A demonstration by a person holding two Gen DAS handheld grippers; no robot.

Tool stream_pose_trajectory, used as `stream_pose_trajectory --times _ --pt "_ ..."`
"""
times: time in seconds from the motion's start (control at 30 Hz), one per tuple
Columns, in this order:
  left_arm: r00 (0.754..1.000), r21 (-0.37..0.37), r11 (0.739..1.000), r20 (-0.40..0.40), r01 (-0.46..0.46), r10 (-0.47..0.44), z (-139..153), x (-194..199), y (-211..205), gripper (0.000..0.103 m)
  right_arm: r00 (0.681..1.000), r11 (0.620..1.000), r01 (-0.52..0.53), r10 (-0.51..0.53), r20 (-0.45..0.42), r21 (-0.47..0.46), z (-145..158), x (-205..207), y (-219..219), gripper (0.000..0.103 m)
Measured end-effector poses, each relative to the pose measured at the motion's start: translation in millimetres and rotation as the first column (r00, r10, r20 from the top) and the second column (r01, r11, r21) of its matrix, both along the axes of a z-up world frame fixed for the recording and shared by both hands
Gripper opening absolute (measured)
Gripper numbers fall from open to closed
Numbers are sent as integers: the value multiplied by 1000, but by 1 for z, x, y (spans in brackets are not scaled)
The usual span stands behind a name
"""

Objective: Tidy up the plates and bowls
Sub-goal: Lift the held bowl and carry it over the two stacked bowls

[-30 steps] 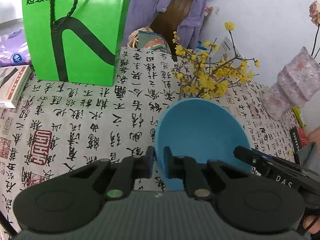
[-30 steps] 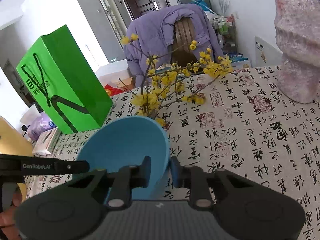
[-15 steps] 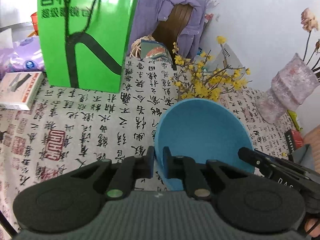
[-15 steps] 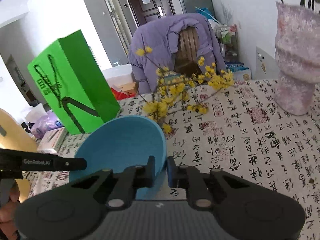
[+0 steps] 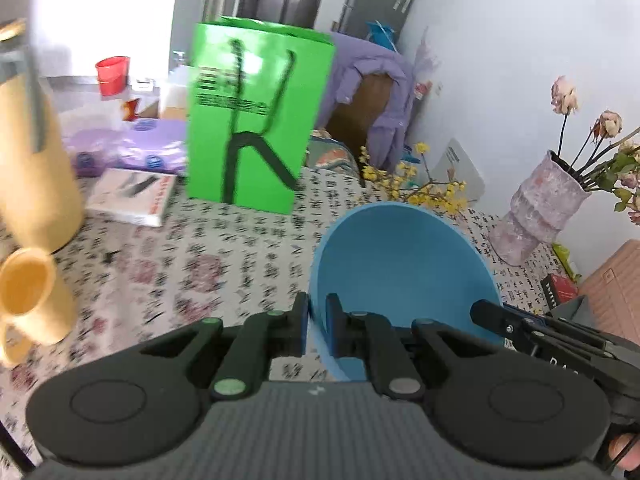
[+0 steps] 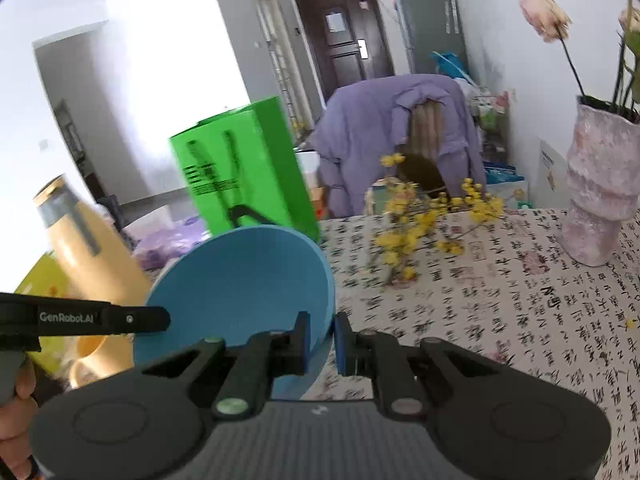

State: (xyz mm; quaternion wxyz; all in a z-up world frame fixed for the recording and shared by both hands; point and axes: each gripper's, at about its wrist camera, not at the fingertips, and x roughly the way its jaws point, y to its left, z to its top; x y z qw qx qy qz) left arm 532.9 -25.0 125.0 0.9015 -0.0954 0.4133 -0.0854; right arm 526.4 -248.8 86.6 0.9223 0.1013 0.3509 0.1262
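A blue bowl (image 5: 400, 268) is held in the air above the table, gripped by both grippers on opposite sides of its rim. My left gripper (image 5: 317, 320) is shut on the bowl's left rim. My right gripper (image 6: 322, 340) is shut on the bowl's (image 6: 240, 280) right rim. The right gripper's body shows at the lower right of the left wrist view (image 5: 560, 340). The left gripper's body shows at the left of the right wrist view (image 6: 80, 318). No plates are in view.
A calligraphy-print cloth (image 5: 224, 248) covers the table. On it stand a green paper bag (image 5: 256, 128), a yellow flask (image 5: 32, 152), a yellow cup (image 5: 28, 296), a book (image 5: 132, 196), yellow flower sprigs (image 6: 428, 224) and a pink vase (image 6: 600, 192). A chair with a purple coat (image 6: 392, 140) stands behind.
Both grippers have lifted the blue bowl higher and swung left. The flask and yellow cup have come into view, and the table lies farther below.
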Motion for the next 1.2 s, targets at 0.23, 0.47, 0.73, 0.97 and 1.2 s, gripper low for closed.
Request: stream_pose_trajectory --times 0.23,0.47,0.73,0.97,1.2 --pt "998 -33 997 -7 -65 65 -2 -55 44 9 997 998 -68 68 -20 -10 1 -43 39 12" --pt "993 -70 991 -48 -110 106 -26 -88 76 10 992 993 -112 110 -67 -35 -18 -67 68 12" --pt "988 -110 986 -103 -128 117 -57 -97 94 10 986 990 -129 122 -117 -54 -43 -75 85 14" --pt "985 -133 982 -124 -137 121 -70 -97 103 10 982 986 -145 134 -132 -78 -53 -78 93 15" --pt "986 -151 982 -132 -117 97 -78 -97 103 14 982 983 -152 138 -126 -105 -57 -80 98 22"
